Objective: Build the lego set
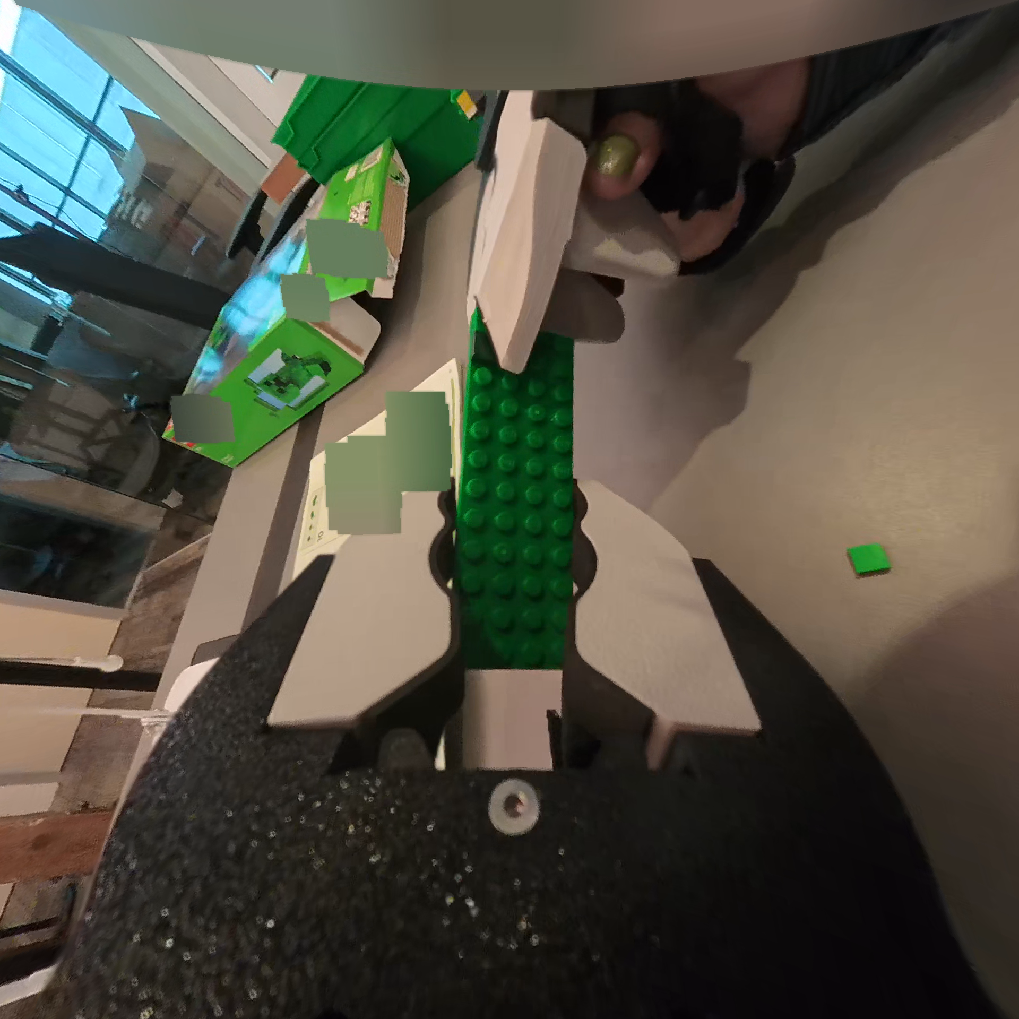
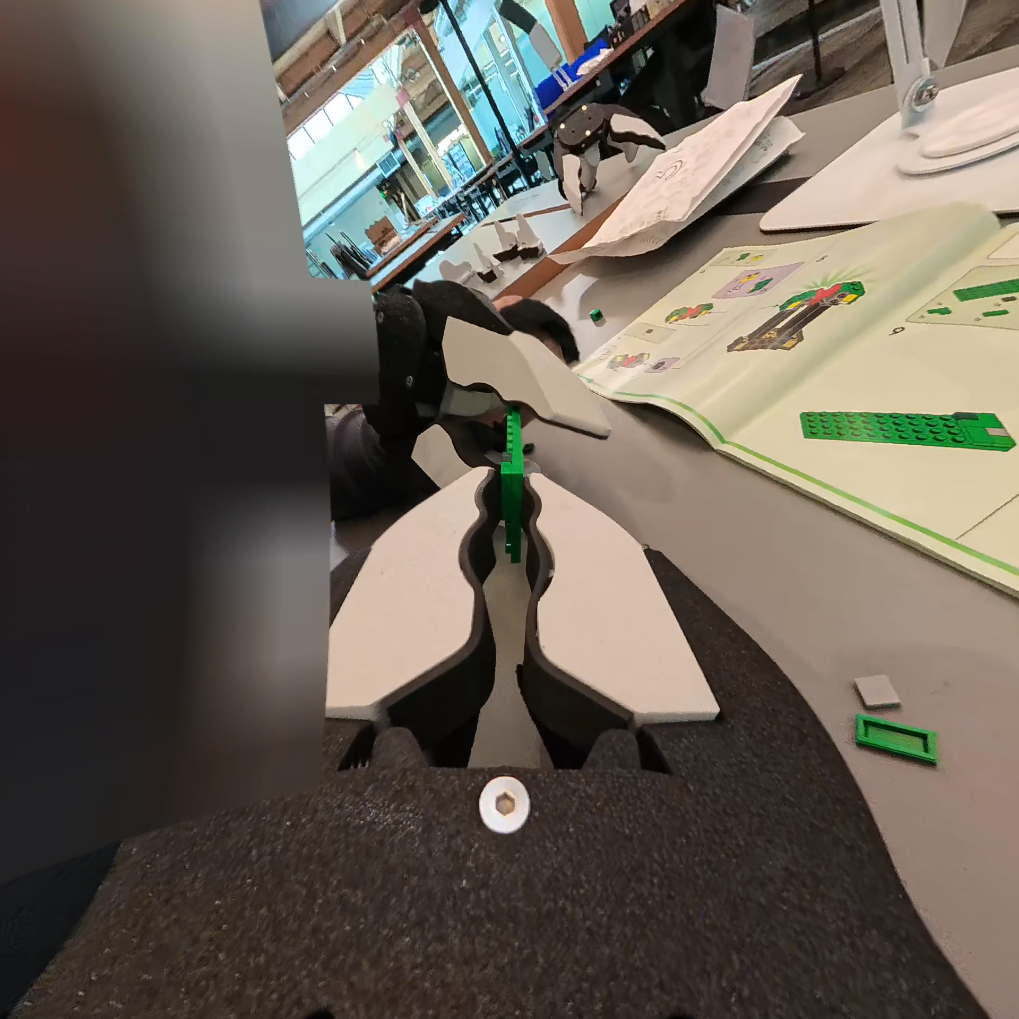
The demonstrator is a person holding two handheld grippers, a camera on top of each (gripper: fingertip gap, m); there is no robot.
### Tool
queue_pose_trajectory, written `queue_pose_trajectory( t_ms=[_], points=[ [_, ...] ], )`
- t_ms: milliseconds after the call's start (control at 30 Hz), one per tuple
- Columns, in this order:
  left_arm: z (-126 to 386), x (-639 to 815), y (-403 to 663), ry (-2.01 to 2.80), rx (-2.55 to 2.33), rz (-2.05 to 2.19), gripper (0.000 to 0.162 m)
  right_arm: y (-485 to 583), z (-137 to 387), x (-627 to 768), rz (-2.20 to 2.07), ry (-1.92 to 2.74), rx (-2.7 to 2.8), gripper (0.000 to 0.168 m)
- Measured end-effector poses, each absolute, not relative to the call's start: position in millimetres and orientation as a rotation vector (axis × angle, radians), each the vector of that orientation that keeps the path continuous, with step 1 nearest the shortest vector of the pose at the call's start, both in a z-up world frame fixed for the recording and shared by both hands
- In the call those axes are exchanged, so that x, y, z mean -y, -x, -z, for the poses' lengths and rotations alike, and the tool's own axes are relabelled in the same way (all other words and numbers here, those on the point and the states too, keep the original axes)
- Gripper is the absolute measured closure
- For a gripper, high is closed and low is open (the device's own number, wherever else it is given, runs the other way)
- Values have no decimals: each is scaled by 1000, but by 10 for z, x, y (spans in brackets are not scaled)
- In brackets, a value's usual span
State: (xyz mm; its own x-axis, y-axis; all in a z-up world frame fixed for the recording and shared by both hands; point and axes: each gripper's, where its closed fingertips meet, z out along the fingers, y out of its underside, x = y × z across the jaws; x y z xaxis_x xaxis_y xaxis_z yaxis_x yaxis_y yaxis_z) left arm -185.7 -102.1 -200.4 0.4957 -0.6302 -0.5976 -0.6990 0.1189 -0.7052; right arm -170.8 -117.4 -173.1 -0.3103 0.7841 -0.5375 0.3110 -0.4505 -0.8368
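Both tools grip one long green studded plate [image 1: 515, 513] lifted off the grey desk [image 1: 827, 386]. The left hand-held gripper [image 1: 515, 529] is closed on the plate's long edges, studs facing its camera; the right hand-held gripper [image 2: 510, 496] pinches the far end, the plate seen edge-on between its nearly shut fingers. An open instruction booklet [image 2: 799, 386] lies on the desk, with a small green tile [image 1: 868, 559], a green frame piece [image 2: 896, 739] and a grey tile [image 2: 877, 691]. Green boxes [image 1: 275, 380] sit near windows.
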Motion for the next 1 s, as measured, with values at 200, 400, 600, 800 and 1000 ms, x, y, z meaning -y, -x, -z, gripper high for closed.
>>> queue_pose_trajectory(
  t_ms=[200,400,600,800,1000],
  points=[
    [1905,1061,1802,1442,-1194,-139,125,1678,1735,1140,-1864,1607,1353,162],
    [2006,1011,1857,1564,-1139,-104,126,1715,1800,1080,-1775,1630,1334,161],
    [2131,912,2126,1834,-853,70,126,1625,1782,834,-1440,1515,1317,132],
    [2271,854,2310,1973,-687,192,126,1528,1914,888,-1340,1482,1457,137],
    [2430,922,2176,2046,-749,287,126,1500,2104,1014,-1278,1493,1631,147]
  ],
)
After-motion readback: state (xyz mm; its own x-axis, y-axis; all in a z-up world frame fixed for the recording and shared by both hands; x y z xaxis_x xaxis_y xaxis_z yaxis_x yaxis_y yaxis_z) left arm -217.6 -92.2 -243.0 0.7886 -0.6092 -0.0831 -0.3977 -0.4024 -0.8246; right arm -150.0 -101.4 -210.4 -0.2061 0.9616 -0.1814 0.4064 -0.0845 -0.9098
